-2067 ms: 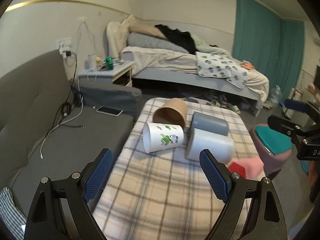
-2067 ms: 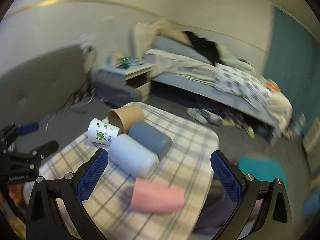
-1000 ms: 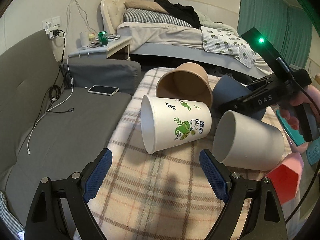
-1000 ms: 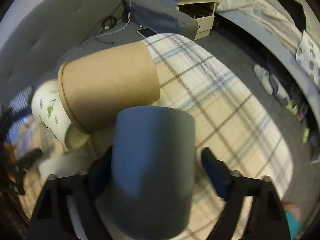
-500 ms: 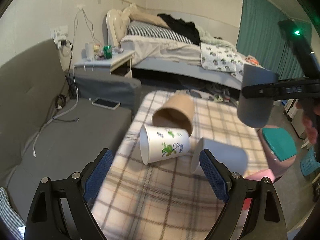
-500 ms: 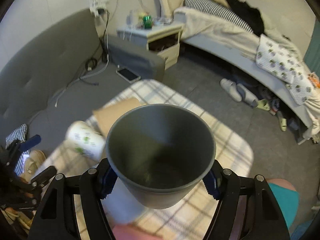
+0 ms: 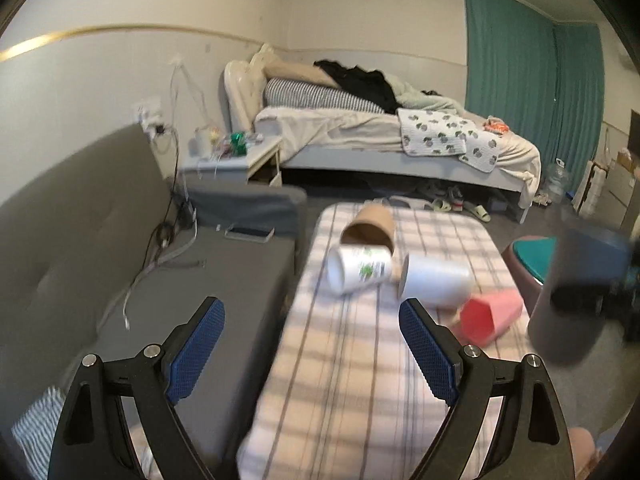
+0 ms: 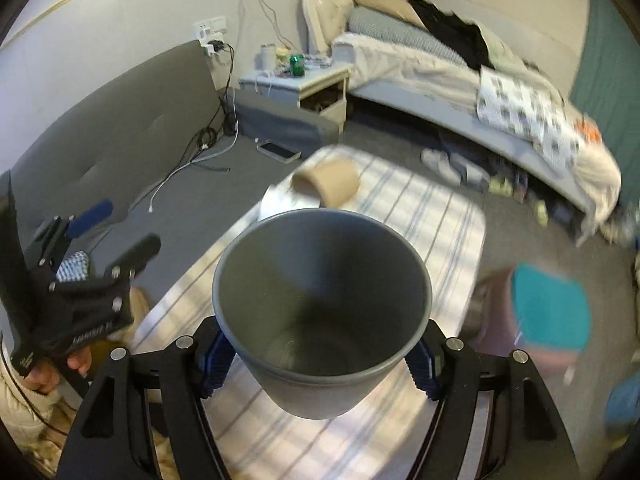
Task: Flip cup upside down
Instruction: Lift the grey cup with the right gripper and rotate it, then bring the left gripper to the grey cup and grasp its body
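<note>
Cup (image 8: 322, 312), pinched in the right gripper's (image 8: 320, 354) jaws above the table (image 8: 452, 216), mouth facing forward, seemingly tilted; left gripper (image 7: 310, 350) spread, idle.

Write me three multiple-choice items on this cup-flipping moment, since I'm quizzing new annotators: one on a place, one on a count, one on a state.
1. Where is the grey cup?
A. Lying on the plaid table
B. Held off the table in the right gripper
C. On the sofa

2. How many cups lie on the plaid table?
A. Two
B. Four
C. Six

3. What state is the left gripper in?
A. Open, holding nothing
B. Shut on a white cup
C. Shut on a pink cup

Answers: 1 B, both blue pads press the cup's sides; 2 B, brown cup, printed white cup, plain white cup and pink cup; 3 A, its pads stand wide apart.
</note>
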Available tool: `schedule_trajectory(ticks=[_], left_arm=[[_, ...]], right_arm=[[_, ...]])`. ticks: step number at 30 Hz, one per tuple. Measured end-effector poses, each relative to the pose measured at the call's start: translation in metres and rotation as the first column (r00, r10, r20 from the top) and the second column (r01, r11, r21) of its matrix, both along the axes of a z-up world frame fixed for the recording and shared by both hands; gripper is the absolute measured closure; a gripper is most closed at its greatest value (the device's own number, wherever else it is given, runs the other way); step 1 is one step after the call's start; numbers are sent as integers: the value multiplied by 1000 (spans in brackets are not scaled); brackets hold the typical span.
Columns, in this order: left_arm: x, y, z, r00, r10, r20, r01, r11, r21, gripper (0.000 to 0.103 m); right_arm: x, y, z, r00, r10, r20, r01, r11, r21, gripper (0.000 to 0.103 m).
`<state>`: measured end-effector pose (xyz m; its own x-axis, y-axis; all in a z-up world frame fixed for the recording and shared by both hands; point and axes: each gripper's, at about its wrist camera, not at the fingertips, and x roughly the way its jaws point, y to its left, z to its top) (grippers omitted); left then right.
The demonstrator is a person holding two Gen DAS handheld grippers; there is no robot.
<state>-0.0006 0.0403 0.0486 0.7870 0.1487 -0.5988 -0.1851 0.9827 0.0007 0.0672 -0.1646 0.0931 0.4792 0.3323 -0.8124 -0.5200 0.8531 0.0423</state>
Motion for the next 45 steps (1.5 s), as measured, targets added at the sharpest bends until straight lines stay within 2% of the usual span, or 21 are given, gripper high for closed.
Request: schedule_trajectory(ticks=[2,4,8,11,14,17,20,24,30,32,37,41,45], left_arm=[[-15,3,-4,999,41,3,-41,999,14,11],[-26,-1,-8,998,66,23,-67,995,69,11],[-25,-10,-17,999,30,29,-33,994,105,11],[-21,-11,-28,999,4,32,-6,997,77,11],[-15,-10,-42,1000,-5,-1,5,999,36,11],[-7,-11,-57,999,8,-45,-7,999,34,11],[-1,-12,-69,996,26,-85,-20,998,67,11],[1,-12,-81,994,18,-108,-12,998,62,11],[2,-15,-87,993,-11,-117,14,1000,26,11],[2,-17,-85,994,-26,-110,29,999,21,11],[1,-28,-75,995,-59,-86,59,998,-10,11],[1,-41,-66,993,-92,-69,90,995,-35,11],[0,-61,-60,986,-157,-55,154,986,-61,11]], right_arm=[[-24,2,-22,997,-39,-70,43,998,51,31],[-40,5,-43,988,-69,-137,83,992,100,31],[-55,17,-97,954,-113,-278,161,974,158,31],[-50,20,-126,935,-170,-311,226,962,154,31],[-38,13,-147,915,-226,-333,287,947,147,31],[-20,2,-151,910,-248,-333,325,925,199,31],[-6,-4,-156,913,-283,-294,352,910,218,31],[1,-8,-163,914,-318,-252,377,896,237,31],[0,2,-168,939,-296,-178,333,912,241,31],[-5,1,-162,946,-295,-133,320,914,249,21],[-17,-10,-133,954,-301,-16,292,911,292,14],[-32,-27,-111,933,-345,98,310,914,262,11],[-47,-55,-97,892,-405,201,357,904,236,7]])
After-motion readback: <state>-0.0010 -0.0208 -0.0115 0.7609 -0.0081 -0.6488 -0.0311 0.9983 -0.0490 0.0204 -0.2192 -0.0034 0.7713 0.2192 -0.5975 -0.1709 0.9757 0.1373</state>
